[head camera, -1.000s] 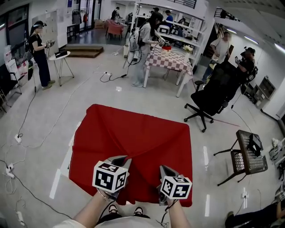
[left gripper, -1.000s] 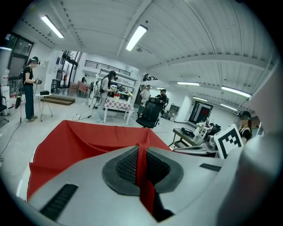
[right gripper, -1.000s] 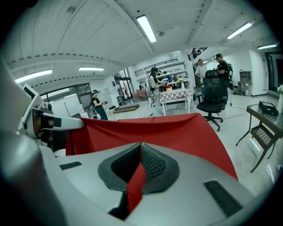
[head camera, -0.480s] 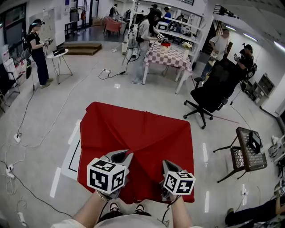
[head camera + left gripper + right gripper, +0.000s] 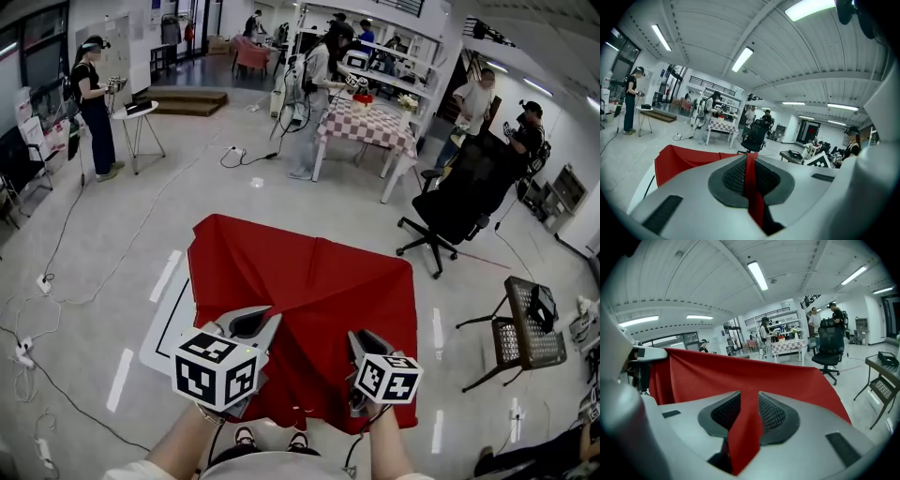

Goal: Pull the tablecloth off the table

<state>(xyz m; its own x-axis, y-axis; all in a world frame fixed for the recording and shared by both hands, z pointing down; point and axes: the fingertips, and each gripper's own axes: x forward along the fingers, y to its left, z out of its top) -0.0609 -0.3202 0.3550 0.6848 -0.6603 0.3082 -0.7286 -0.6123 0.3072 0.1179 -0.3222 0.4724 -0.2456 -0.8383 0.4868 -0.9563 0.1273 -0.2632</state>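
the red tablecloth [image 5: 309, 291] is lying draped over the desk [image 5: 169, 328] and covering most of it. a white strip of the desk top is showing bare along the cloth's left edge in the head view. the near edge of the cloth is being held up off the surface, with ridges running from it toward both claws.

the left claw [image 5: 251, 325] is pinching a thin fold of the cloth, its jaws pressed together on it, as the left gripper view is showing. the right claw [image 5: 362, 341] has just been opening. its jaws are standing apart, and a wider fold of the cloth is lying in the gap between them. the marker cubes [image 5: 216, 372] on both claws are facing the head camera.

beyond the desk, a black office chair [image 5: 457, 202] is standing on the grey floor [image 5: 112, 253] to the right, well apart from it. a second desk with a checked cover [image 5: 367, 128] is standing further back, with people working beside it. cables [image 5: 66, 225] are trailing across the floor on the left.
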